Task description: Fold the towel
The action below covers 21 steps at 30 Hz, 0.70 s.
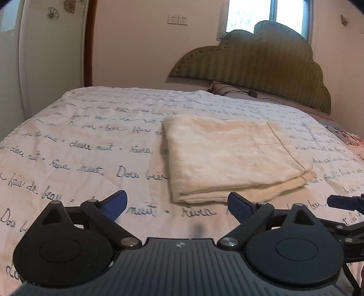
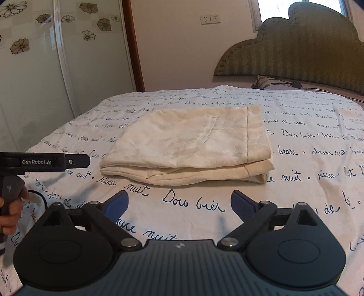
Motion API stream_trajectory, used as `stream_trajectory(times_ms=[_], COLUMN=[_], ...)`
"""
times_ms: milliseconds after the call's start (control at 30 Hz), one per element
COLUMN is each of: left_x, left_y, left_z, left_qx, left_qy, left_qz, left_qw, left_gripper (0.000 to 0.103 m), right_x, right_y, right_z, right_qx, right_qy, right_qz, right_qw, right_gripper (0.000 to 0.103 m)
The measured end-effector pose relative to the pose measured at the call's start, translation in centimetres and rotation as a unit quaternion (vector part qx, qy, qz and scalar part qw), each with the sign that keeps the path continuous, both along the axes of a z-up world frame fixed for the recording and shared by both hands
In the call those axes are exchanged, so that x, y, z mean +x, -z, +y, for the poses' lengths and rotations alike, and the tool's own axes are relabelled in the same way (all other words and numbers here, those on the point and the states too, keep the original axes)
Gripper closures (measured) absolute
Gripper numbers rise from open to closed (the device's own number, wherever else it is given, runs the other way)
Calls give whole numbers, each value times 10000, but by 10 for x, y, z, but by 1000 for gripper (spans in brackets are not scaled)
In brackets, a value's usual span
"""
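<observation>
The towel [image 2: 186, 145] lies folded on the bed [image 2: 307, 182], on a white bedspread [image 1: 79, 141] printed with dark handwritten script. From the right wrist view, you see the cream towel as a flat stack of several layers, with its folded edges facing you and a narrow hemmed band along its 3 o'clock side. The left tool [image 1: 177, 205] is open: its two blue-tipped fingers [image 1: 117, 203] stand wide apart with only bedspread between them, and nothing is gripped. The near edge of the towel lies just beyond the fingertips at 12 to 1 o'clock, and the right-hand fingertip overlaps that edge in the left wrist view; whether it touches the cloth cannot be told. The right tool [image 2: 179, 206] is also open: its fingers are spread wide over bare bedspread, and the towel sits apart from them at 12 o'clock. In the right wrist view, the left tool's black body, marked with white lettering, enters from 9 o'clock beside the towel's near left corner, and part of your left hand [image 2: 10, 211] grips its handle. At the far end of the bed, a green scalloped headboard [image 1: 261, 59] stands against the wall at 1 o'clock, below a window [image 1: 268, 16]. A panel with flower decals [image 2: 45, 57] stands at 10 o'clock.
</observation>
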<state>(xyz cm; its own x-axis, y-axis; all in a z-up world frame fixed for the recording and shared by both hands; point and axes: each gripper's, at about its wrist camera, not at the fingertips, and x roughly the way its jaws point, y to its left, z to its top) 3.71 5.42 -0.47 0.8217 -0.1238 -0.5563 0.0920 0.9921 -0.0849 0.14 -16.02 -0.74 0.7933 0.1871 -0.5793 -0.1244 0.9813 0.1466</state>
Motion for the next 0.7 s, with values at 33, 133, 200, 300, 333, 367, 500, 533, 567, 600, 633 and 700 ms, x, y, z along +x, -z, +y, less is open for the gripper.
stream_trajectory(times_ms=[33,133,200,300,333,367,500,533,567,600,633,700], left_x=[-2,-3,-3,-4,-3,-3,-3,-3,-3,-2,-2,-1], left_y=[1,9,12,14,15,16,22,24,26,28,30,33], left_z=[-5,-20,-23,-27,-28,-29,-33,-34,-35,-36,-37,-39], left_qx=[14,53,6,14,57,114,264,290,322,365,411,571], left_qy=[6,-29,-55,-96,-124,-156,-199,-209,-213,-209,-201,-273], left_qz=[20,156,266,313,305,291,356,385,408,419,420,420], left_qw=[10000,9999,9996,9995,9994,9994,9988,9986,9984,9982,9981,9971], left_gripper=[6,6,6,5,4,4,4,4,4,4,4,4], right_x=[-1,-7,-12,-18,-21,-22,-13,-9,-6,-3,0,3], right_y=[-2,-10,-19,-33,-37,-39,-21,-13,-5,2,8,16], right_z=[1,-2,-8,-17,-17,-15,4,7,9,11,12,13], right_qx=[-25,149,509,1198,1302,1231,104,-101,-228,-315,-347,-352], right_qy=[79,204,253,94,-17,-64,333,397,398,362,310,264], right_qz=[67,278,471,699,595,484,357,318,274,248,235,220], right_qw=[9999,9993,9973,9903,9897,9912,9988,9987,9986,9985,9986,9988], right_gripper=[1,1,1,1,1,0,0,0,0,0,0,0])
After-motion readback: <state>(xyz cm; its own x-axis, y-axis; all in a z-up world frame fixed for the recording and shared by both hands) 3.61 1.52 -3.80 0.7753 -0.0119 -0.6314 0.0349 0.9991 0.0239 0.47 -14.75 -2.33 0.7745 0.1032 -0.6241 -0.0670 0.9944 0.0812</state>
